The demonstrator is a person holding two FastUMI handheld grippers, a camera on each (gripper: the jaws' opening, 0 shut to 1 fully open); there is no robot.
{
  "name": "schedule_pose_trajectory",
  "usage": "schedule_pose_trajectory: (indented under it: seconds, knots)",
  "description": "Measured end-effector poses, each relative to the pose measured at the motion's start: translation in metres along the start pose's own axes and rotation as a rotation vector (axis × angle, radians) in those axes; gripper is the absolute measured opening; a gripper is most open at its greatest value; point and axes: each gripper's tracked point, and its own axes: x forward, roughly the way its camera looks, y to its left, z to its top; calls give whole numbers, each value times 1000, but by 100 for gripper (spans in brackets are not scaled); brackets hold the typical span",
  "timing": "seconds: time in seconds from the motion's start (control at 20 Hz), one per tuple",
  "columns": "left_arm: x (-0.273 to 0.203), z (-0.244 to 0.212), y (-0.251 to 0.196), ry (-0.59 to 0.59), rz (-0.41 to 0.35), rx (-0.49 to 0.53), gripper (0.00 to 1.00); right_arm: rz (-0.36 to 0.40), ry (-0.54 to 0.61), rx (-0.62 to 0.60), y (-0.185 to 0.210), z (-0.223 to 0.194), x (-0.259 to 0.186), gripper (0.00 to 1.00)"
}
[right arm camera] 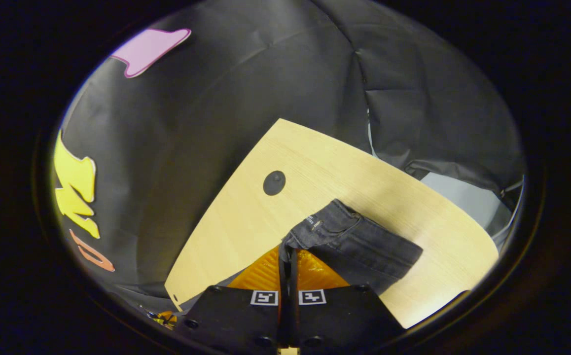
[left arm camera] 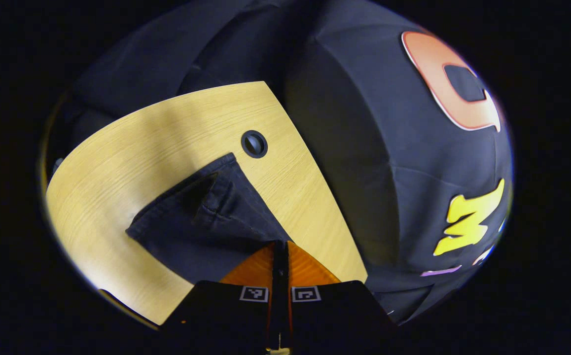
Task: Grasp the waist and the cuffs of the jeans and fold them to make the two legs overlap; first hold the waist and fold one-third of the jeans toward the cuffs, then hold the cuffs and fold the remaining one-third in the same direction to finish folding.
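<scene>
Left gripper view: my left claw (left arm camera: 280,244) pinches the dark jeans (left arm camera: 201,217) on the bench (left arm camera: 118,162). My right claw (right arm camera: 288,249) pinches them too.

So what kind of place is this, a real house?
Probably not a house: it looks like a small recording booth. Black cloth hangs all around a plain wooden table, where dark jeans lie between two tongs.

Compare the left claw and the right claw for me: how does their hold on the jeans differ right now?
The left claw meets a plain seamed edge of the jeans; the right claw sits at the jeans' waistband corner, by the label. The table's grommet hole lies up-left of the left claw, while it lies almost straight above the right claw. Both look shut on the fabric.
</scene>
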Motion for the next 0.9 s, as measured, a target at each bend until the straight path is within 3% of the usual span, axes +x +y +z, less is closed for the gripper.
schedule_pose_trajectory:
  seconds: [0.2,0.45,0.6,0.7,0.75,0.8,0.85,0.9]
  knots:
    - [32,2,4,24,23,57,4,-33,17,-4,-8,-3,34,1]
    - [52,-1,24,67,72,30,4,-75,27,-37,-10,-7,42,0]
    - [58,-10,42,107,138,24,7,-71,19,-41,-6,-9,40,11]
    - [59,-12,38,106,137,12,15,-53,17,-24,1,-9,40,20]
    - [59,-13,36,103,129,16,25,-46,16,-17,4,-10,39,25]
    - [55,-10,36,94,134,26,22,-37,14,-15,7,-12,40,36]
    - [53,-7,37,89,146,44,47,-30,7,-21,12,-11,40,46]
    - [50,-6,35,80,156,59,53,-19,0,-24,18,-14,41,56]
